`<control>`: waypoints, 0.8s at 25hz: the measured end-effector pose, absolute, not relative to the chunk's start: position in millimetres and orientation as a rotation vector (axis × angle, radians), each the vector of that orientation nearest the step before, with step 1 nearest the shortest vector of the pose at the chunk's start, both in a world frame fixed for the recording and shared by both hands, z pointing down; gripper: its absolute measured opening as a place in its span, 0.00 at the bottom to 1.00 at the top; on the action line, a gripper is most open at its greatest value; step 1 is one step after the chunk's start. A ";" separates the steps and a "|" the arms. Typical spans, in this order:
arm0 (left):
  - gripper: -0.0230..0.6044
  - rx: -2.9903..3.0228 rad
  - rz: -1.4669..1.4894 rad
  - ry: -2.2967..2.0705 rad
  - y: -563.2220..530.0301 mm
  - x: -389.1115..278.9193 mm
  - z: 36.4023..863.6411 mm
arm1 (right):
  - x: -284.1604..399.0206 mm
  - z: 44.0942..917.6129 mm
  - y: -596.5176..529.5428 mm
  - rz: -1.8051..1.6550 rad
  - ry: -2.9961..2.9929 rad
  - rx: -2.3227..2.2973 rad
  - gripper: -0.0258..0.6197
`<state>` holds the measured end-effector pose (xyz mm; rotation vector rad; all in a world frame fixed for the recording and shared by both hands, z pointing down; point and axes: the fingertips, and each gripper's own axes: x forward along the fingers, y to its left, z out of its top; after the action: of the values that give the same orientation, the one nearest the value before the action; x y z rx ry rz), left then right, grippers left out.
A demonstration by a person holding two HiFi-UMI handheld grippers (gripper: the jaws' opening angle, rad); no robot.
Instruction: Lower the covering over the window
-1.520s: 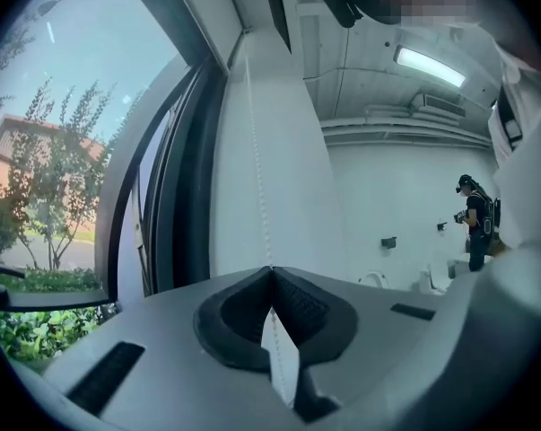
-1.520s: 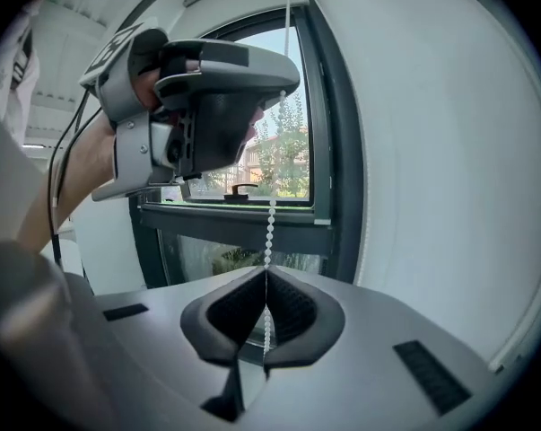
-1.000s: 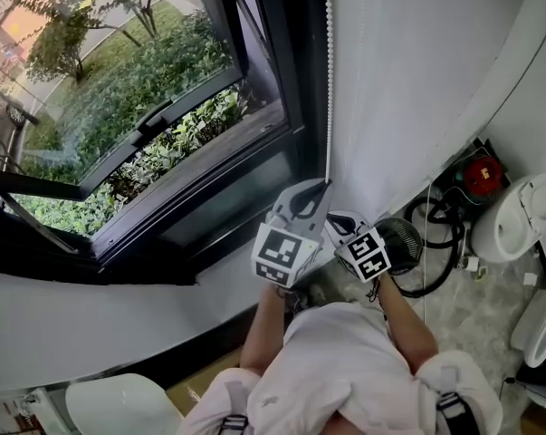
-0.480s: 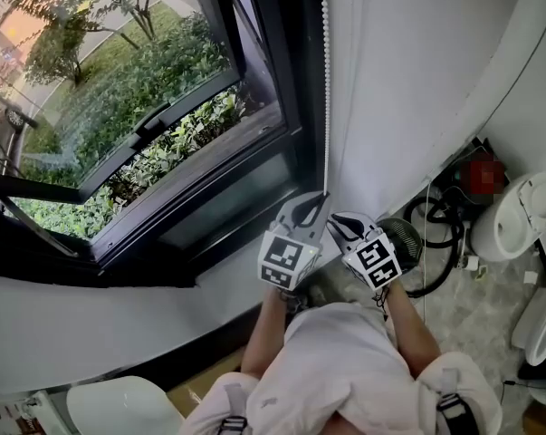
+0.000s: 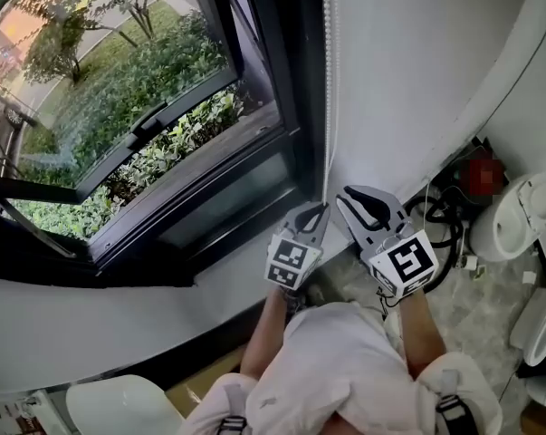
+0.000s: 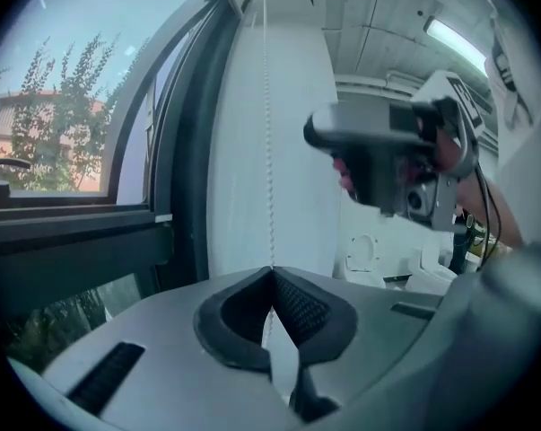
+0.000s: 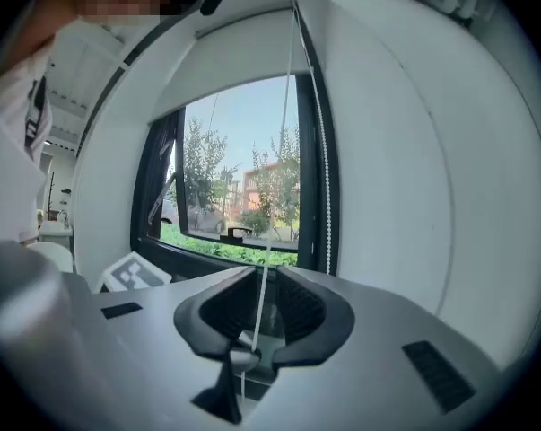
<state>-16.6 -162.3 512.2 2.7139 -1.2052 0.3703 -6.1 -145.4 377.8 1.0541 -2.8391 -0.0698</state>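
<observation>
As left gripper clamps cord, just-opened right gripper straddles it, level.

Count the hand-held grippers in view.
2. The left hand-held gripper is shut on the white beaded blind cord. The right hand-held gripper, to its right, has just been opening its jaws, with a cord strand between them. Neither is hidden.

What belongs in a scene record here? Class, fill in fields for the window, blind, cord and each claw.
Window: glass bare, greenery outside
Blind: white, high above the glass
Bead cord: white, hangs beside the dark frame
Left claw: shut on the bead cord
Right claw: open, jaws have just been opening; a cord strand runs between them, not pressed
Task stage: blind not yet lowered
</observation>
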 end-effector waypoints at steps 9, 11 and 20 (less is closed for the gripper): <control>0.06 2.679 0.399 -1.159 -156.8 -8.9 554.0 | -20.6 315.8 -169.0 -0.219 -2.904 1.096 0.16; 0.06 2.671 0.408 -1.152 -155.6 -8.8 562.1 | -23.9 308.1 -174.4 -0.236 -2.910 1.107 0.16; 0.06 2.648 0.431 -1.133 -150.5 -8.7 593.3 | -33.7 307.9 -177.0 -0.212 -2.949 1.077 0.06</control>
<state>-8.7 -150.5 593.3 2.6475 -1.1329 0.4308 -33.7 -177.0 307.9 1.0768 -2.9487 -0.2122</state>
